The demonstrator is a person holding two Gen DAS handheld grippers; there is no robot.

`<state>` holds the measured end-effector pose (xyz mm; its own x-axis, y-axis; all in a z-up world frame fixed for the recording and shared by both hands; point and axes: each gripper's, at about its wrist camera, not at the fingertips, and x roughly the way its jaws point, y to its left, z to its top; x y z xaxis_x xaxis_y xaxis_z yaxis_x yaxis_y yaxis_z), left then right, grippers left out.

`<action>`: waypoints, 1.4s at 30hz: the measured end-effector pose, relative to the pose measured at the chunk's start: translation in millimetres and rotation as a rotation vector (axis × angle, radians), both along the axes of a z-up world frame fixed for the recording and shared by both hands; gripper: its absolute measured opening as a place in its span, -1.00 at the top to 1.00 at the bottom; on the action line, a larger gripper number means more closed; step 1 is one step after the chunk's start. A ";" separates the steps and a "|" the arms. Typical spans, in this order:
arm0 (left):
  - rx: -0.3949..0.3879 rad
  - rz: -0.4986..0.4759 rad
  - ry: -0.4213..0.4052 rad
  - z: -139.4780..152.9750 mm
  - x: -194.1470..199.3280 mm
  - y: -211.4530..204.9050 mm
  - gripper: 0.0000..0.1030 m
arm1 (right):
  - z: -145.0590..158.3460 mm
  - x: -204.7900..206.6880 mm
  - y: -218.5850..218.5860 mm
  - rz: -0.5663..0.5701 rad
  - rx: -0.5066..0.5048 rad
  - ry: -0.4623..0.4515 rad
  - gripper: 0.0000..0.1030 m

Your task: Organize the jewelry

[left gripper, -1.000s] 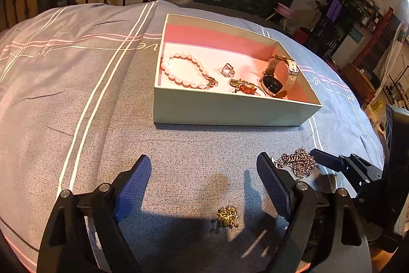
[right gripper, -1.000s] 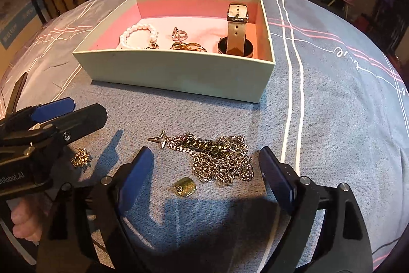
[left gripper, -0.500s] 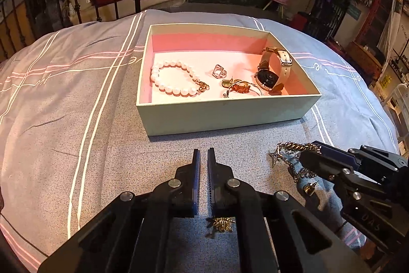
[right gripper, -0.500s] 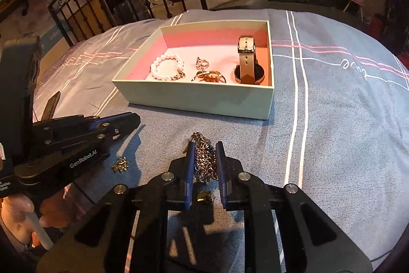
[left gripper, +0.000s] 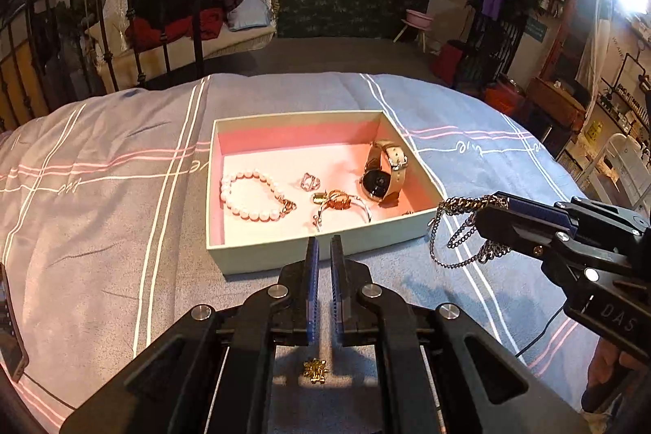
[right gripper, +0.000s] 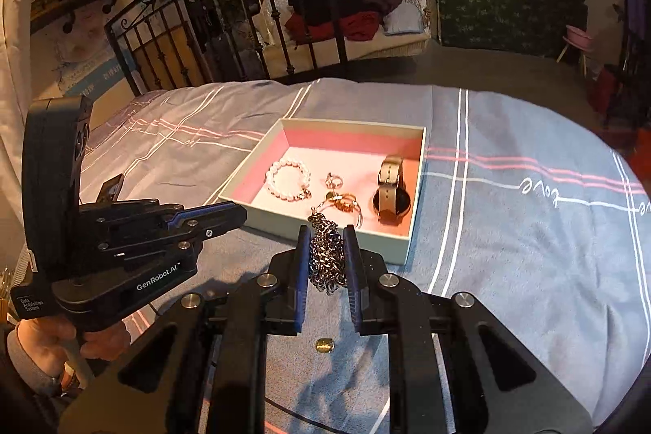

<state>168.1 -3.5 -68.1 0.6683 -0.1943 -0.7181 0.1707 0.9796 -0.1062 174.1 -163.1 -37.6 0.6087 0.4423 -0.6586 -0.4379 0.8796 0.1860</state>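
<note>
A: Where is the chain (right gripper: 325, 255)?
B: Pinched in the right gripper (right gripper: 325, 243), bunched between its pads, hanging just short of the box (right gripper: 411, 226).
A: And the left gripper (left gripper: 323, 251)?
B: Pressed together, holding nothing. The small gold charm (left gripper: 315, 370) lies on the bed (left gripper: 101, 230) below it, nearer than the box.

Bare bedspread (left gripper: 101, 238) lower left of the left-wrist frame: open passage. Box wall (left gripper: 285, 251) stands mid-frame; interior crowded along the near side, back strip free. Right gripper (left gripper: 494, 208) with dangling chain (left gripper: 459, 230) blocks right.
</note>
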 end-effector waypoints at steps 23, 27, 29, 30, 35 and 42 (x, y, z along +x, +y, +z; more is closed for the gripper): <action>0.024 0.076 -0.069 45.9 70.5 6.0 0.89 | 27.4 75.3 18.1 -0.023 0.021 -0.047 0.67; 0.033 0.083 -0.057 43.0 76.2 5.3 0.89 | 24.7 84.5 21.3 -0.027 0.017 -0.038 0.67; 0.031 0.086 -0.050 41.3 79.3 5.1 0.89 | 24.1 87.7 22.1 -0.027 0.015 -0.037 0.67; 0.032 0.088 -0.047 40.1 80.8 5.3 0.89 | 23.9 88.6 22.8 -0.025 0.013 -0.035 0.67; 0.032 0.095 -0.028 35.9 89.3 3.8 0.89 | 19.9 96.8 25.1 -0.020 0.005 -0.031 0.67; 0.027 0.112 -0.001 28.6 96.1 3.1 0.89 | 4.7 108.1 33.4 0.006 -0.018 -0.004 0.67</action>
